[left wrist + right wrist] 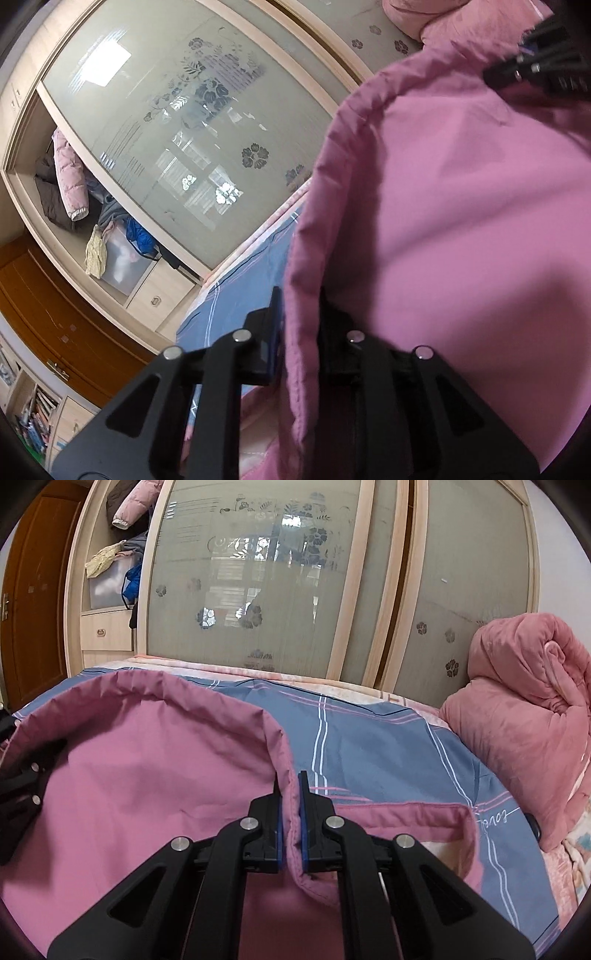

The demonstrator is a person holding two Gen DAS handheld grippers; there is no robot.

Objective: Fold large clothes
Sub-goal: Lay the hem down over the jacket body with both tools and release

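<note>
Currently we pinch the pink quilt cover's hem with both grippers, left gripper and right gripper.
Soft, light, floppy; our grip points belong along the stitched hem, toward 12 o'clock over the bed.

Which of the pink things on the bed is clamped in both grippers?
The flat mauve garment: the right gripper and left gripper both pinch its hemmed edge. The fluffy pink blanket sits bundled at the right, untouched.

We see soft, even indoor light in both views. A bright ceiling-light reflection glares on the frosted wardrobe door, with paler window reflections lower down. The pink garment is blurred close to the left lens and carries a dark shadow. Fisheye distortion bends straight frames, and black vignettes fill the corners.
</note>
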